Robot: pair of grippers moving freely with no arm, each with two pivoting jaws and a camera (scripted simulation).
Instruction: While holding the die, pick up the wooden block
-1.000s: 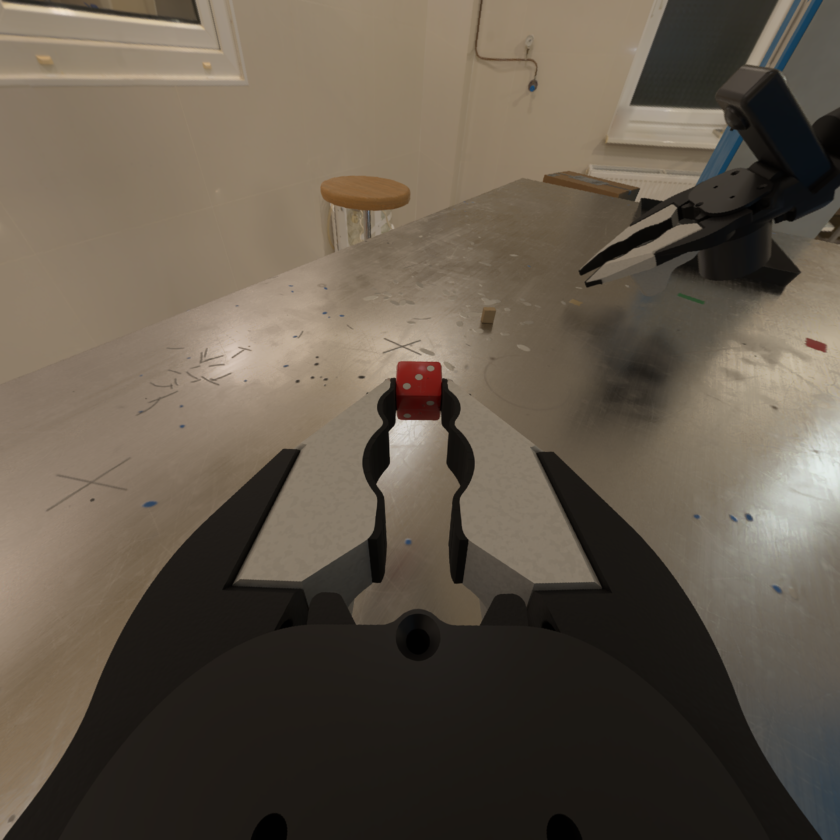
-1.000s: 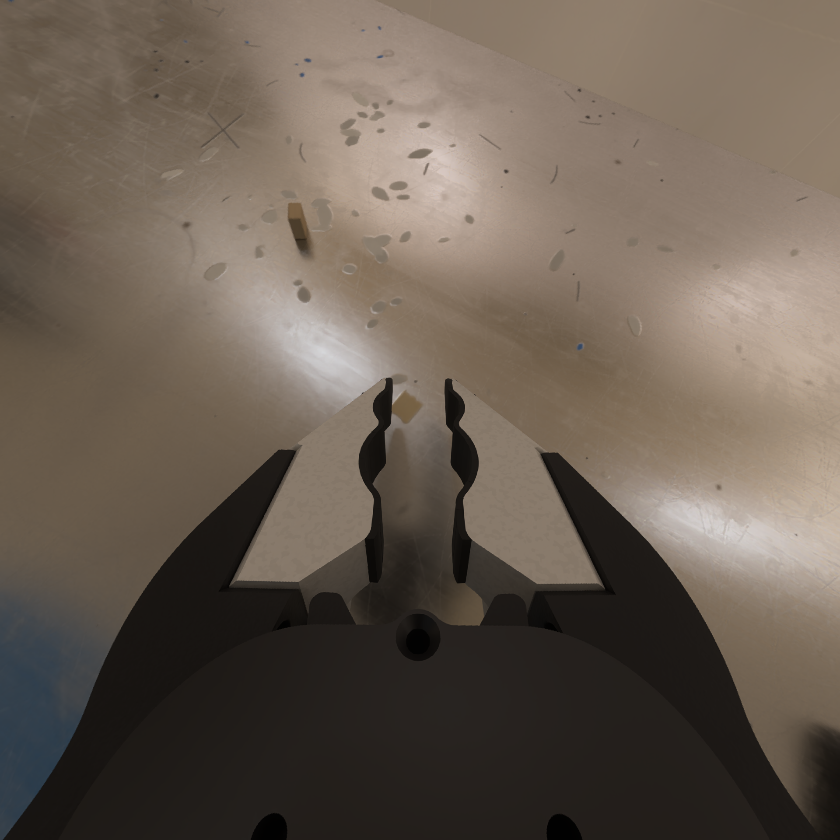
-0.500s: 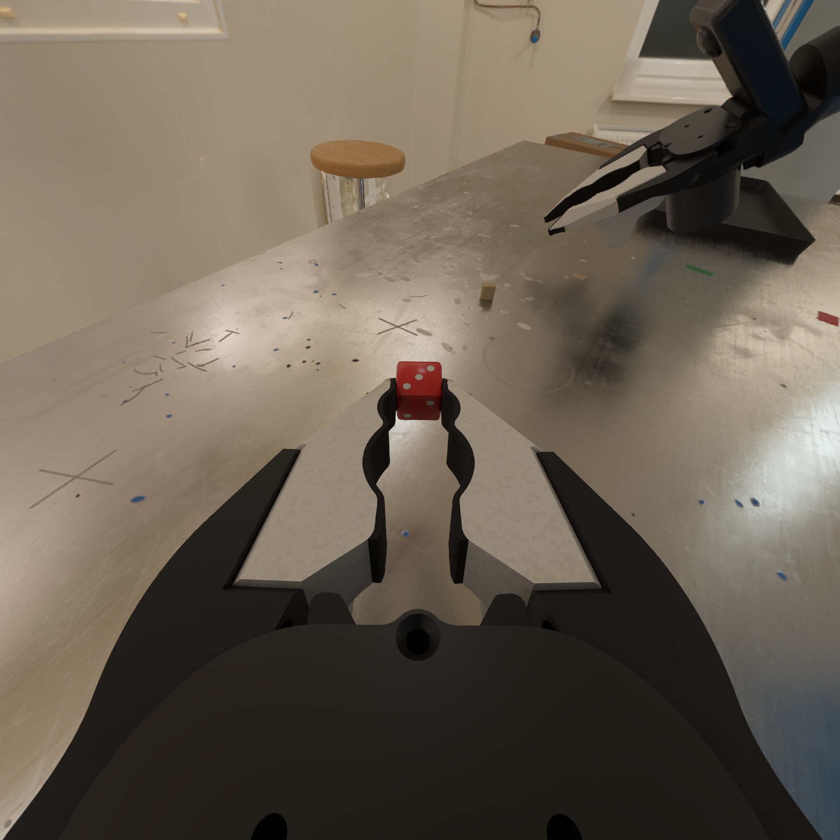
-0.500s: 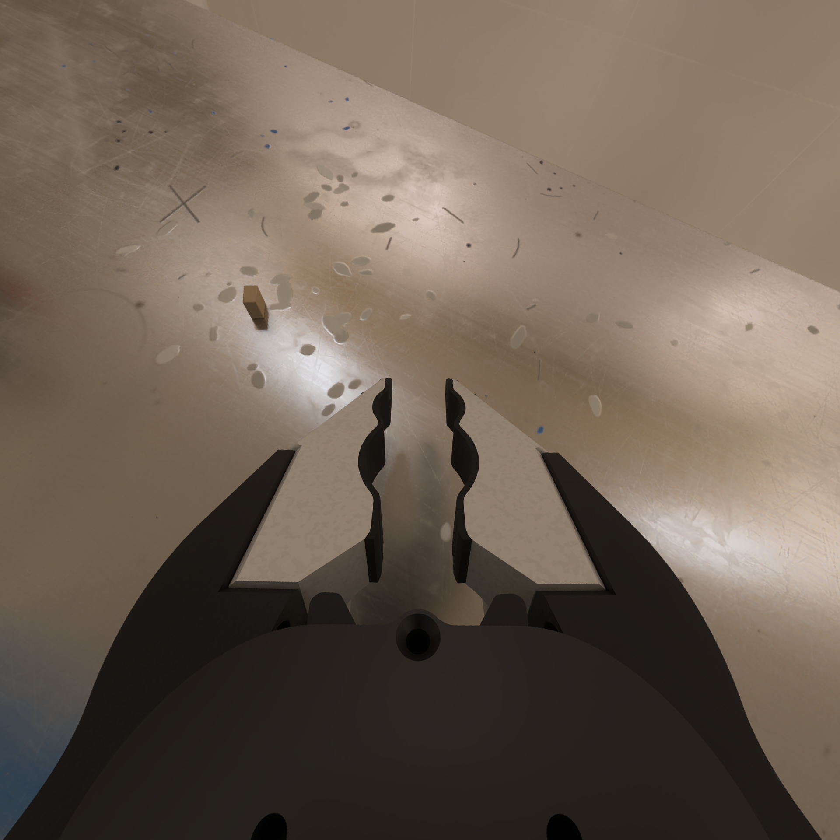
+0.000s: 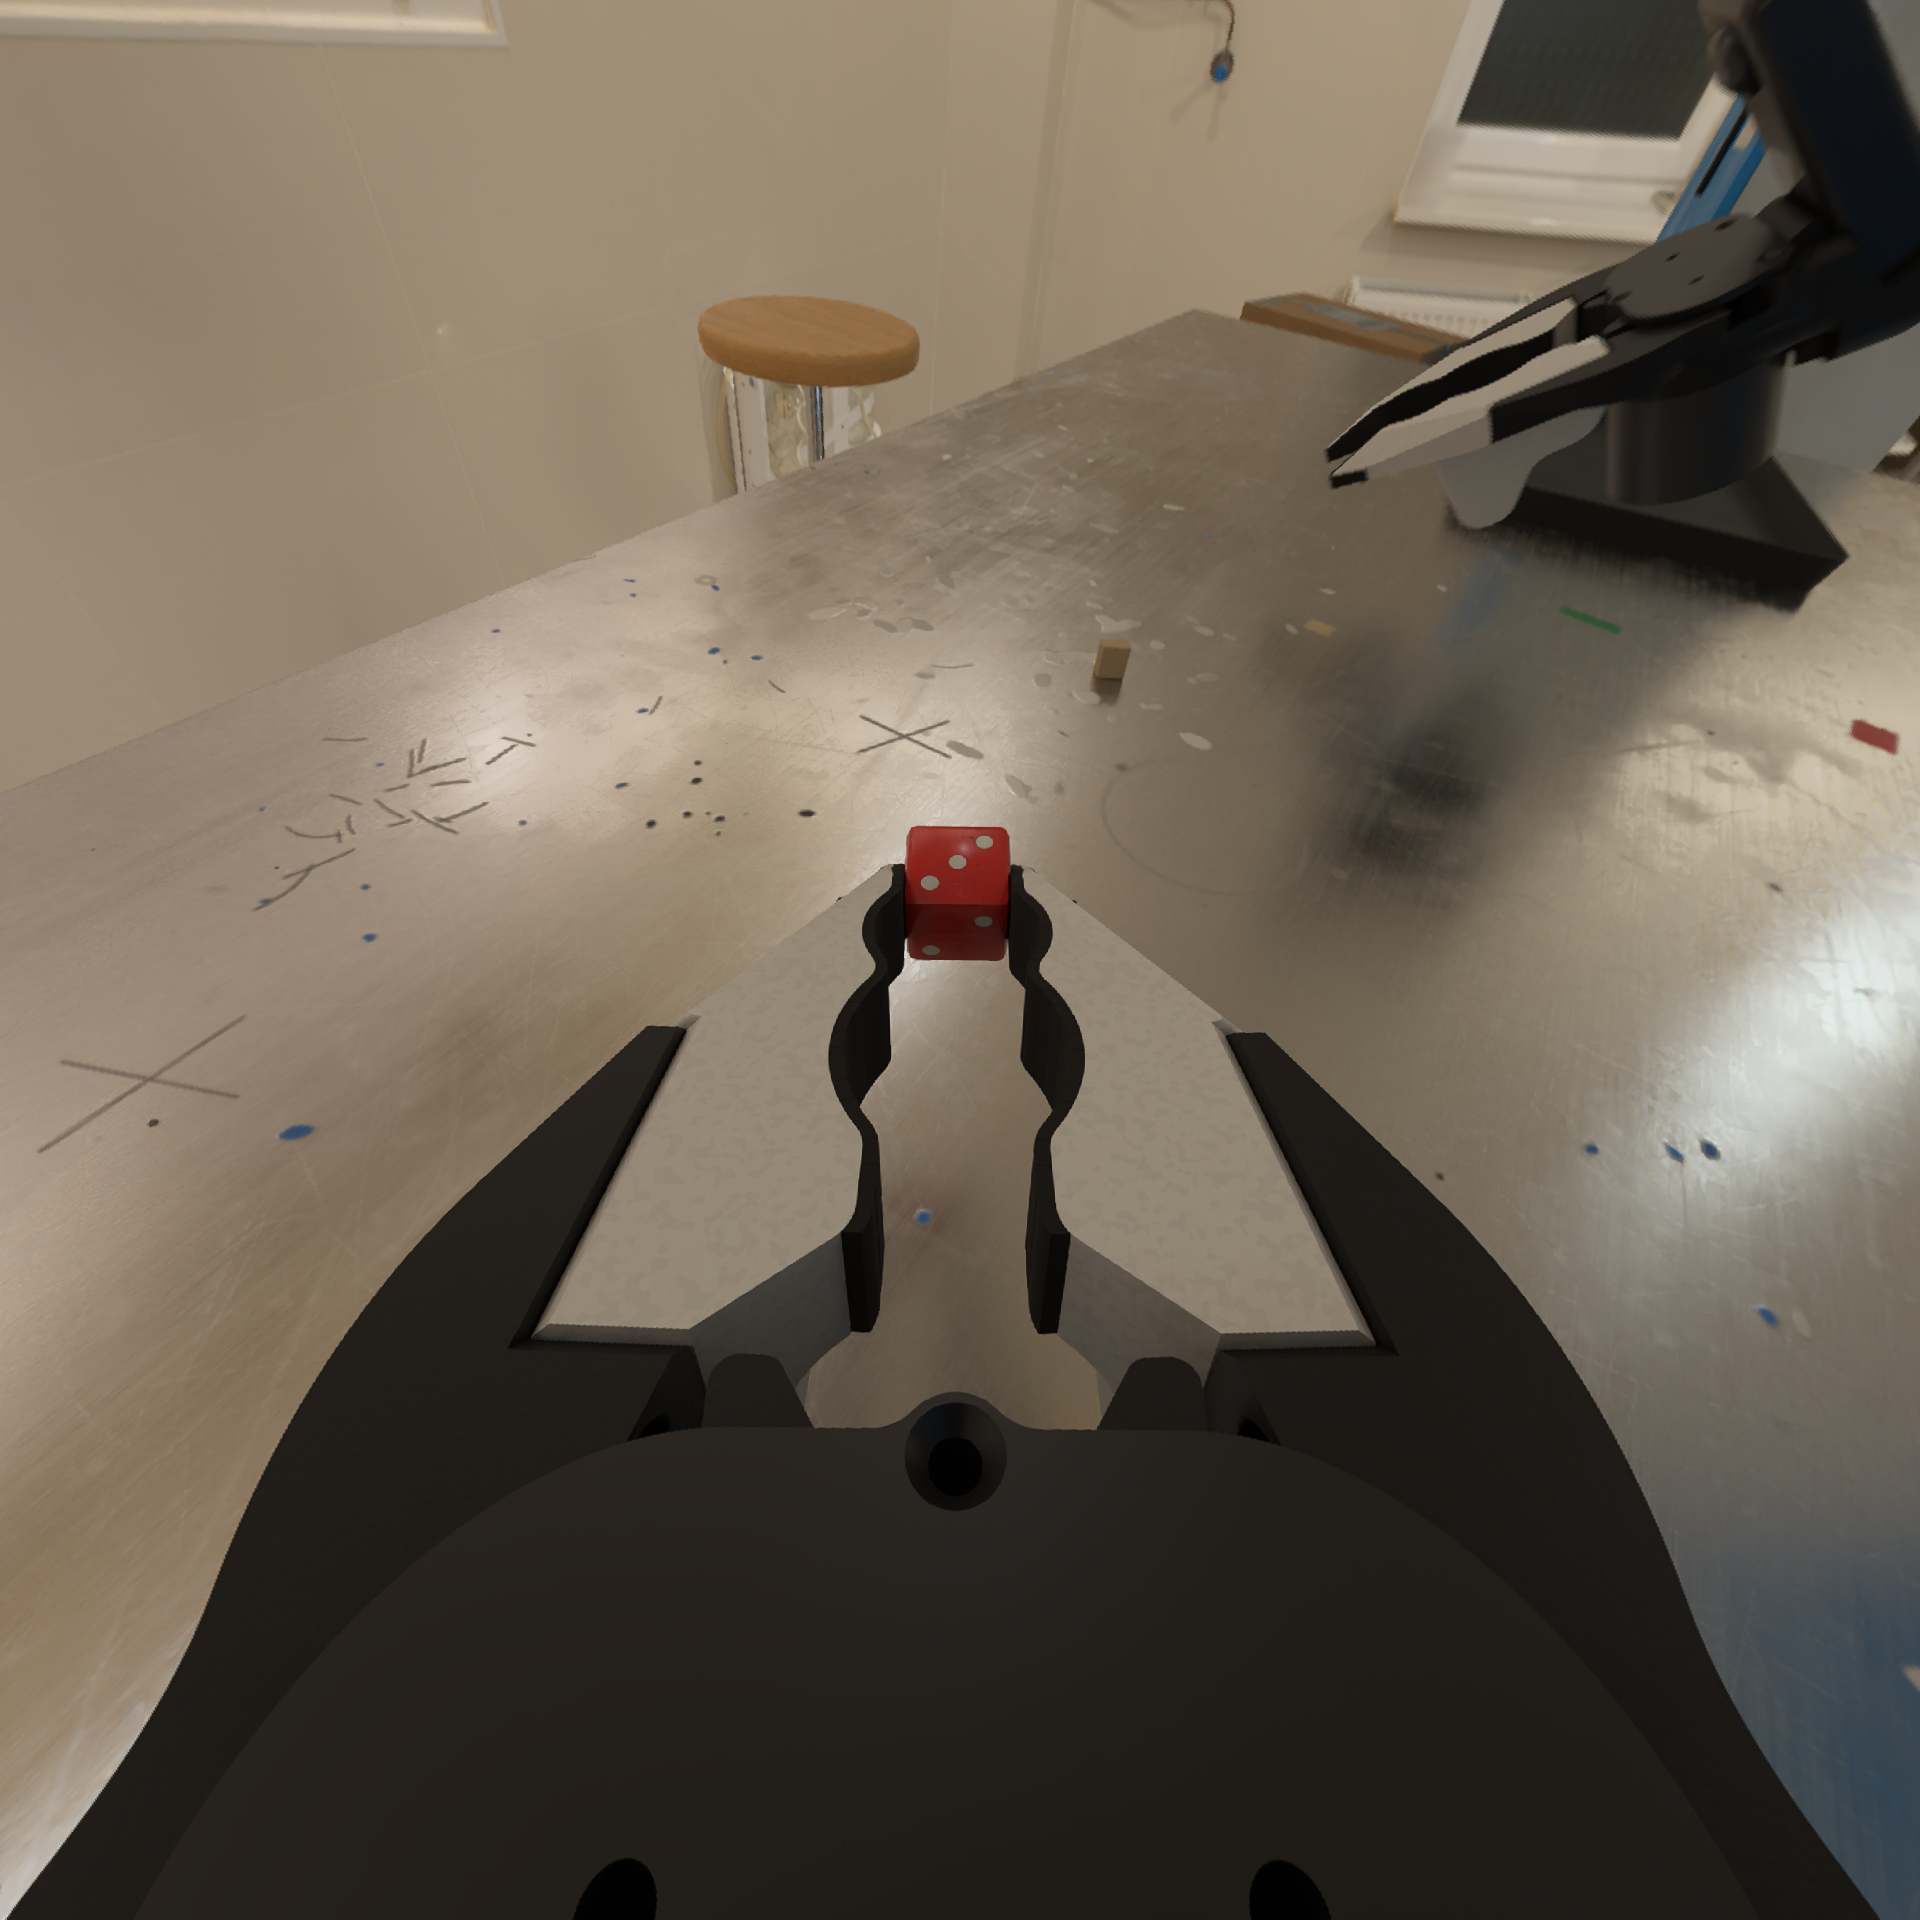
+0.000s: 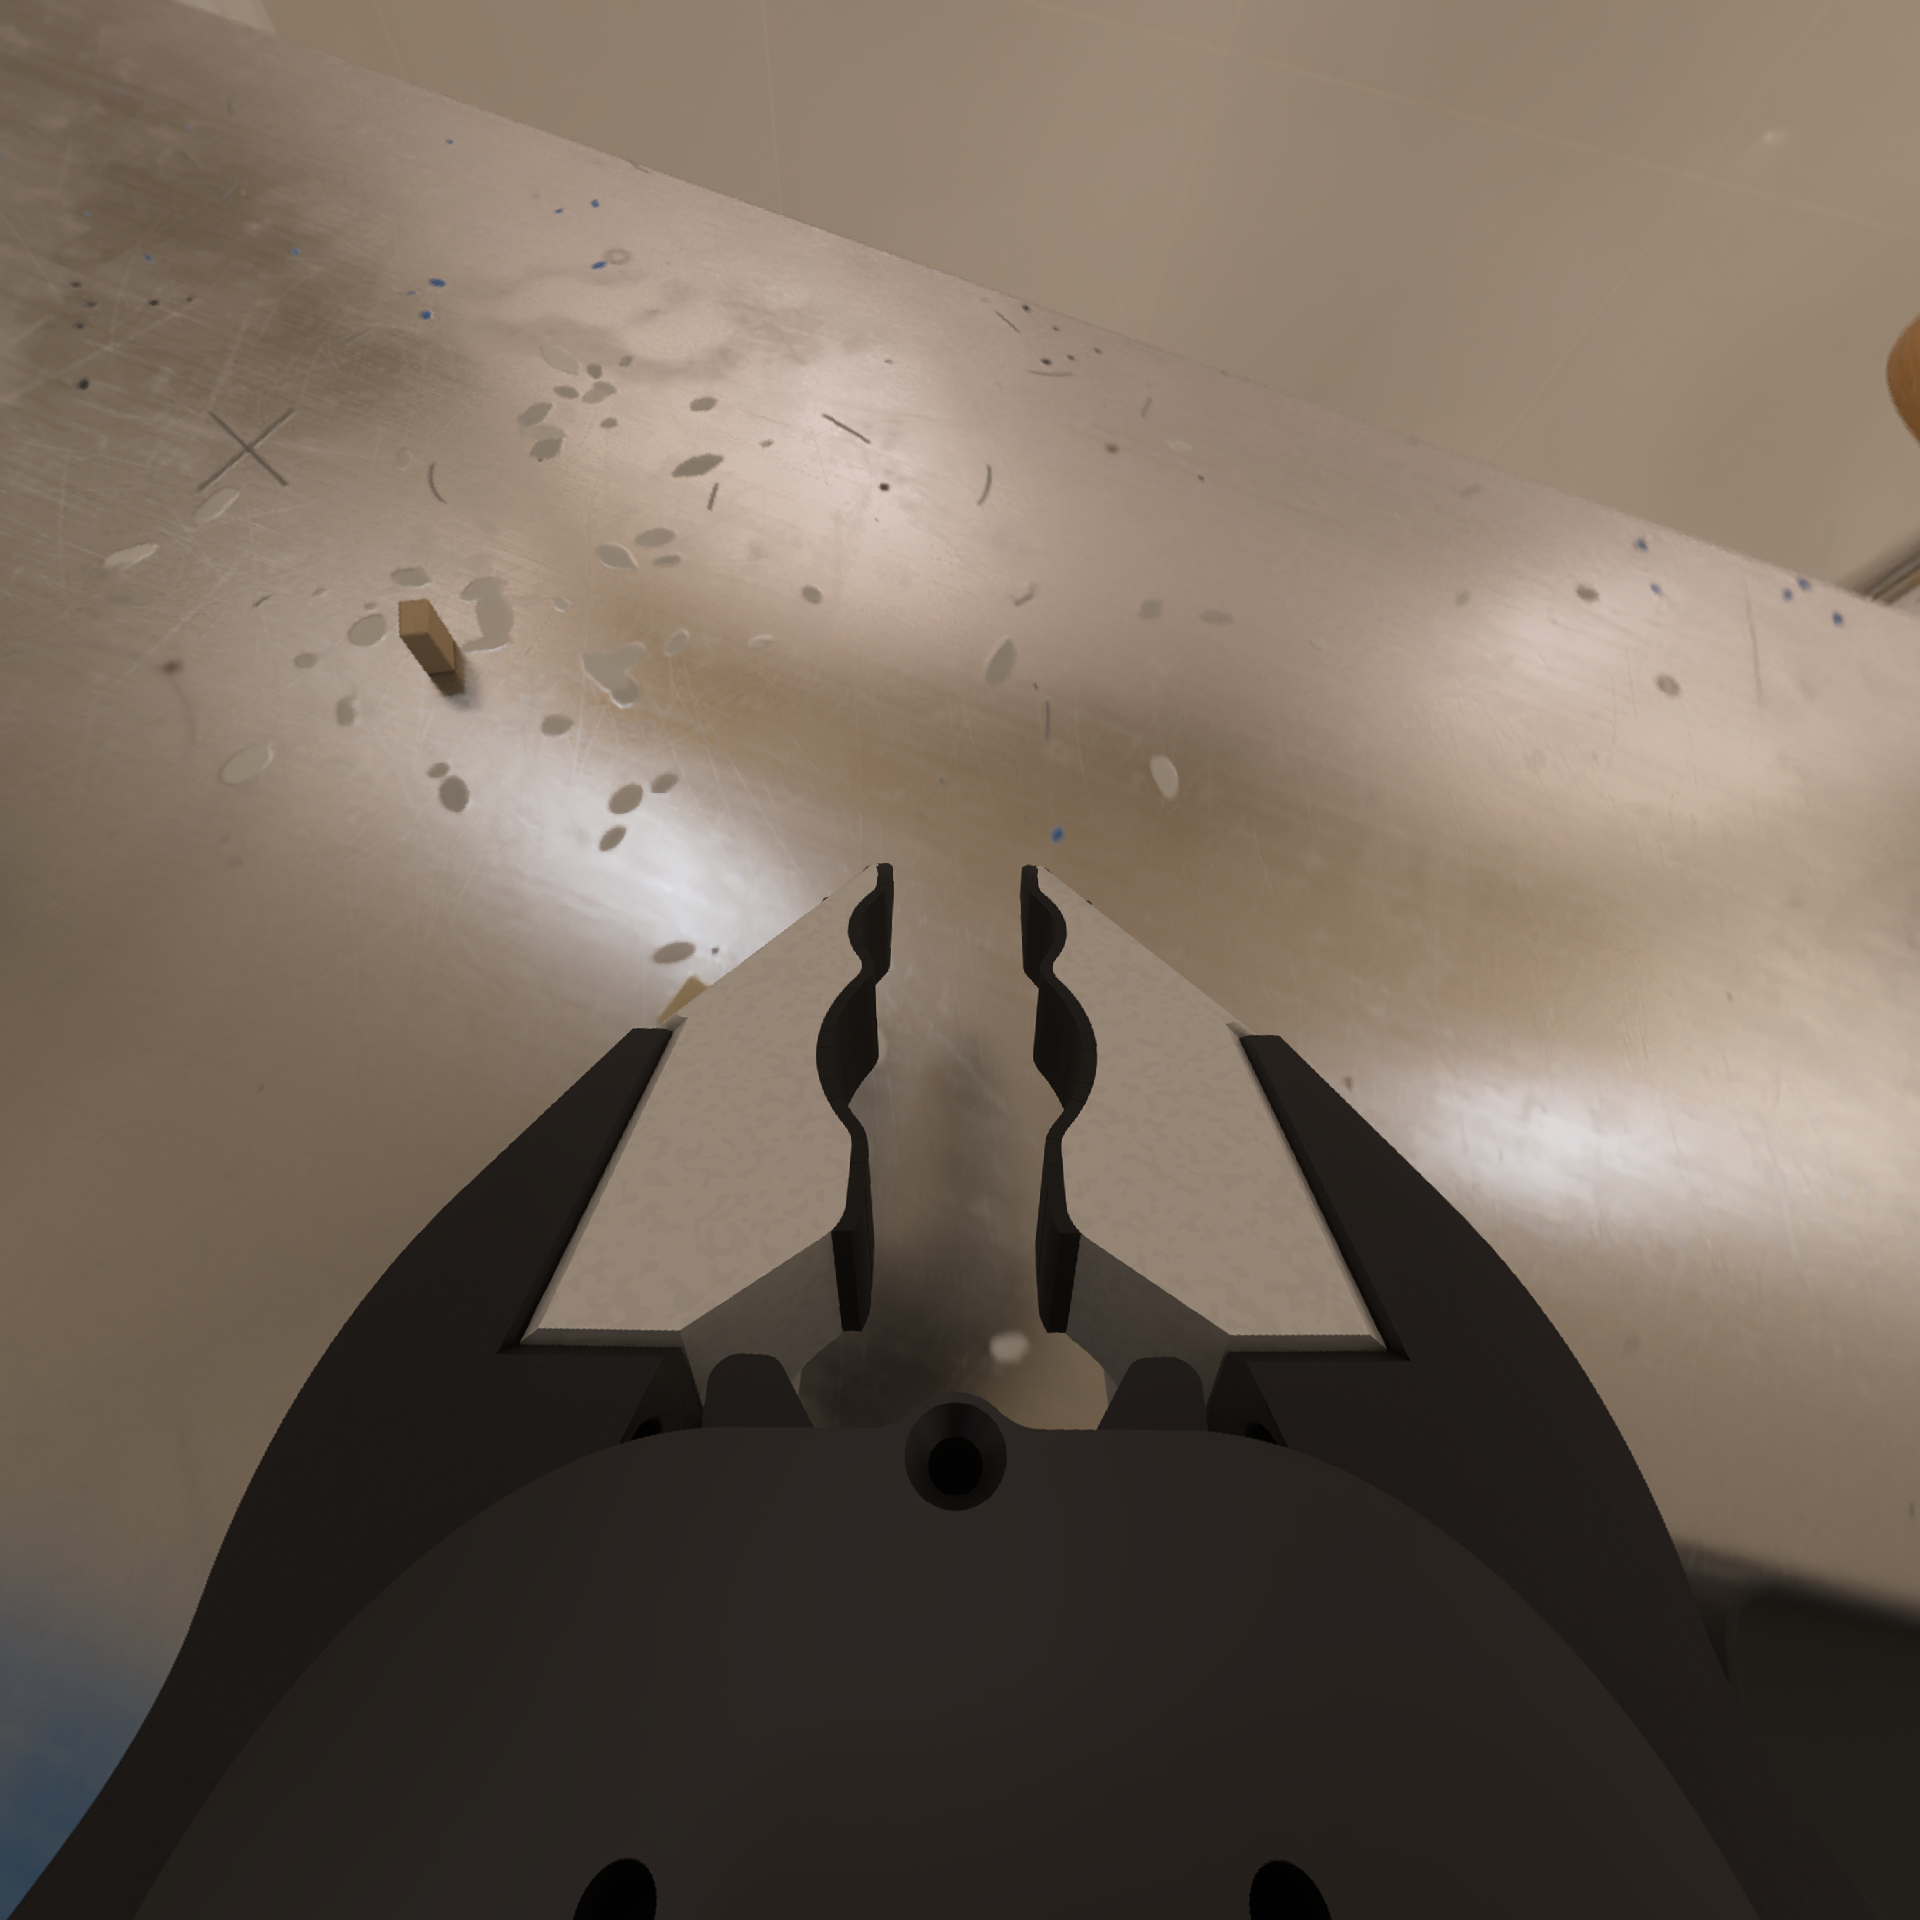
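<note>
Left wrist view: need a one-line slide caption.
Left gripper pinches the red die above the metal table; the wooden block lies beyond, right gripper hovering empty.

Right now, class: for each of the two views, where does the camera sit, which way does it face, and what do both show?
Left wrist view: sits on the left gripper, faces level across the metal table toward a wall and stool; its own fingers grip the red die.
Right wrist view: sits on the right gripper, tilts down at the table; its own open fingers show, holding nothing.
Shared: the wooden block and the tabletop; the left view also shows the right gripper.
</note>
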